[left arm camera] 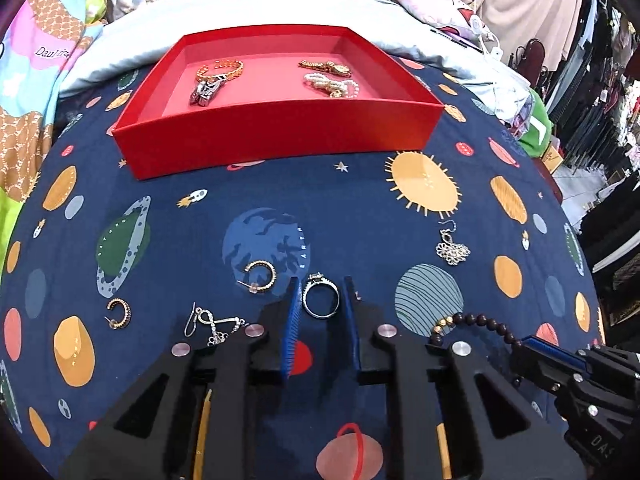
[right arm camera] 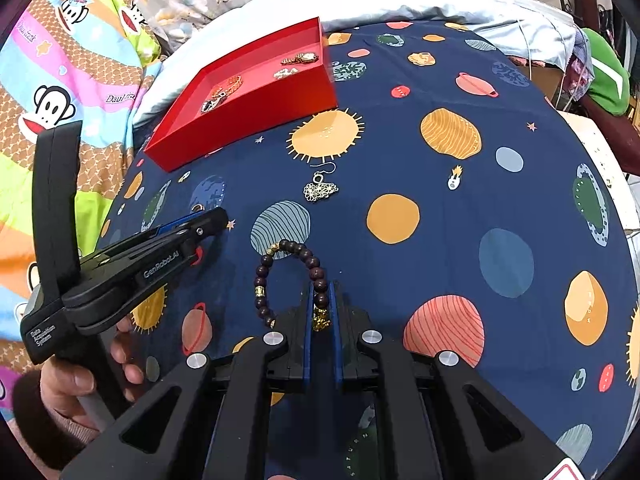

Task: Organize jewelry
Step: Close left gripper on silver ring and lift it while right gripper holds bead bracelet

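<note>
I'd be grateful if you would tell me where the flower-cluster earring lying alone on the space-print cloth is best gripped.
Grip the flower-cluster earring at its broad flower cluster, coming straight down from above. It lies flat on the cloth with open cloth around it, and the thin hook at its far end would likely slip from a claw.

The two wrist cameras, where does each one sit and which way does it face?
Left wrist: on the left hand-held gripper, facing forward at the ring between its fingers and the red tray.
Right wrist: on the right hand-held gripper, facing the bead bracelet it pinches; the person's left hand shows.
Shared: tray, bracelet, flower earring.
</note>
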{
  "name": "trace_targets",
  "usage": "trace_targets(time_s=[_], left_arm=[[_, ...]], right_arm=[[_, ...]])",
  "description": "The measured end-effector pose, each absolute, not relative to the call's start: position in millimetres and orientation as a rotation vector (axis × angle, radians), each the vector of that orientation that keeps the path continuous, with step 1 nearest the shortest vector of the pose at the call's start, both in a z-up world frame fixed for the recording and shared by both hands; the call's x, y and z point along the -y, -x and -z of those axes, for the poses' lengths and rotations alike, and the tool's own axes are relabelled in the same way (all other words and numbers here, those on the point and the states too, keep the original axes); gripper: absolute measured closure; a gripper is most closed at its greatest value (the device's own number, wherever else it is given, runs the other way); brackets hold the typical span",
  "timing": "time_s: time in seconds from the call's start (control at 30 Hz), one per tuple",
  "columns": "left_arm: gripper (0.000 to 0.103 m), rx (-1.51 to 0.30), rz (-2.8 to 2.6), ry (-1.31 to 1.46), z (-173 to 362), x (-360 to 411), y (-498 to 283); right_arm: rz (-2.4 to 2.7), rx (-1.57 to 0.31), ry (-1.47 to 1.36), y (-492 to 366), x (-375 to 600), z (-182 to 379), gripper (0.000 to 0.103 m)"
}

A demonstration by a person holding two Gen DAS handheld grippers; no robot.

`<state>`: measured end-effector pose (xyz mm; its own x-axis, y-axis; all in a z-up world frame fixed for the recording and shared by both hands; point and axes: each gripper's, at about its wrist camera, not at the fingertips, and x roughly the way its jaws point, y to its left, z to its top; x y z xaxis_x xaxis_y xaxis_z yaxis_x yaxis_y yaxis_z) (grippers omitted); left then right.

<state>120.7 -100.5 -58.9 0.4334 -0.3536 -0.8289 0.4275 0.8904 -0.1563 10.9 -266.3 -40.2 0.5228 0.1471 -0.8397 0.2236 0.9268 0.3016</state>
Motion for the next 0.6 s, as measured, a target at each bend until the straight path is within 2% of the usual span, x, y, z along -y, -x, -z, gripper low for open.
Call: trace_targets(time_s=[0.3,0.6], left_arm=[[0.084,-1.006,0.528,-0.043,42,92,-107],[0.084,-0.978,0.525,0.032,4,66,-98]], right_arm=[[0.042,-1.011,-0.4,-9,267,32,0.095],[-0.009,-0.944,-0.369,-11,255,-3,0.095]])
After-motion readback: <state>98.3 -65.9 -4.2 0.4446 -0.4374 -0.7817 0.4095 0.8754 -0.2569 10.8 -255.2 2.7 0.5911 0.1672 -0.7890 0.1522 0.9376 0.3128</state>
